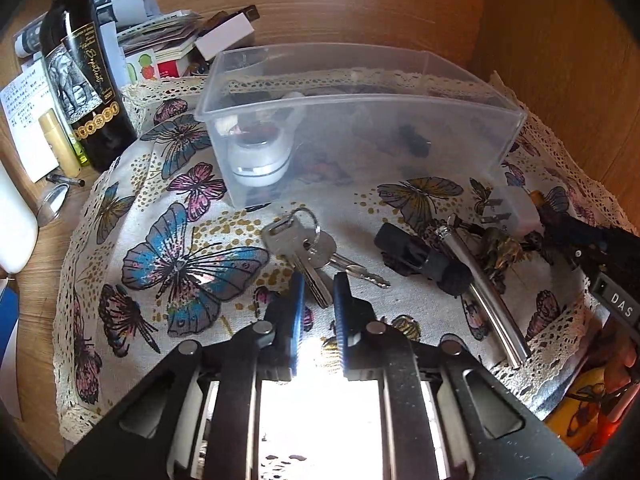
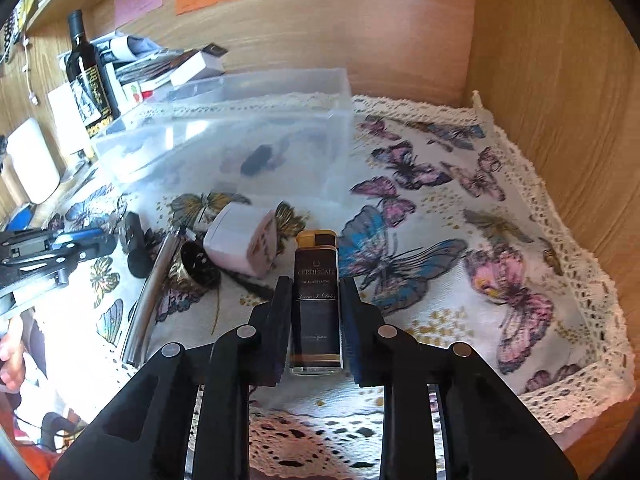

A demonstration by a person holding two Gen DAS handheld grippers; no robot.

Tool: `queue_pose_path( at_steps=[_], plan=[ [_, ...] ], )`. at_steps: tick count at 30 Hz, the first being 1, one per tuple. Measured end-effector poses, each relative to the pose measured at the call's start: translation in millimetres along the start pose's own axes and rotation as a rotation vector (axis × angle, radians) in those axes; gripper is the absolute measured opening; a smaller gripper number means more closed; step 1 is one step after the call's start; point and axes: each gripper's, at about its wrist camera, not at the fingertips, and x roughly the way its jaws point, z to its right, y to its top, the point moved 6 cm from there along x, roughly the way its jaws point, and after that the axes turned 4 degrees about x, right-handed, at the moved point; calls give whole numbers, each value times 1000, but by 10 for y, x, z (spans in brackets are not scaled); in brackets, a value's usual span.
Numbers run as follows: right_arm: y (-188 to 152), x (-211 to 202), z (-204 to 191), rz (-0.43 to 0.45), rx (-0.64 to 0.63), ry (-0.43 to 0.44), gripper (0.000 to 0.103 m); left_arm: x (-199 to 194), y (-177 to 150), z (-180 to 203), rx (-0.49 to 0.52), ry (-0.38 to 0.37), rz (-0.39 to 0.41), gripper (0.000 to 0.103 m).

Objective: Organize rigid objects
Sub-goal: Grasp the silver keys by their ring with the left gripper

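A clear plastic box point(image 1: 360, 120) stands on the butterfly cloth point(image 1: 192, 248) and holds a white round jar point(image 1: 260, 156) and a small dark item point(image 1: 414, 140). A bunch of keys point(image 1: 308, 248) lies in front of the box. My left gripper point(image 1: 318, 280) is open, its fingertips either side of the key blades. A black lighter with gold trim point(image 2: 318, 300) lies between the fingers of my right gripper point(image 2: 316, 284); the jaws stand close beside it, with small gaps. The box also shows in the right wrist view point(image 2: 240, 140).
On the cloth lie a black cylinder point(image 1: 424, 258), a steel tube point(image 1: 484, 284), a white plug adapter point(image 2: 240, 244) and a round gold-rimmed grinder point(image 2: 196, 264). A wine bottle point(image 1: 80, 76), papers and small boxes stand at the back left. Wooden walls close the back and right.
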Motion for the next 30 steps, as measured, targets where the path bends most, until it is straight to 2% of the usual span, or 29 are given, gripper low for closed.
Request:
queue_pose_path(
  at_steps=[4,6,11,17,18,23,28,30],
  plan=[
    [64,-69,46,24,4,-10,22,-23,-30,-84,-10,-3,-22,12],
    [94,-86,63,32,6,-9,22,-42,-17,-126,-24,-10,-32,19],
    [160,-92,69,46,7,-1,22,-8,89,-167,-56,-2,-23,57],
    [168,-32,34,42,-2,19,22,181,220,-179,-97,-13,-53,60],
    [165,-23,33,41,-3,18,22,206,245,-179,-103,-13,-54,59],
    [166,30,31,33,0,26,22,270,306,-148,-82,17,-45,31],
    [203,49,-3,38,1,39,22,240,314,-113,-55,36,-25,20],
    [230,46,-34,43,0,43,22,196,304,-131,-64,41,-13,6]
  ],
)
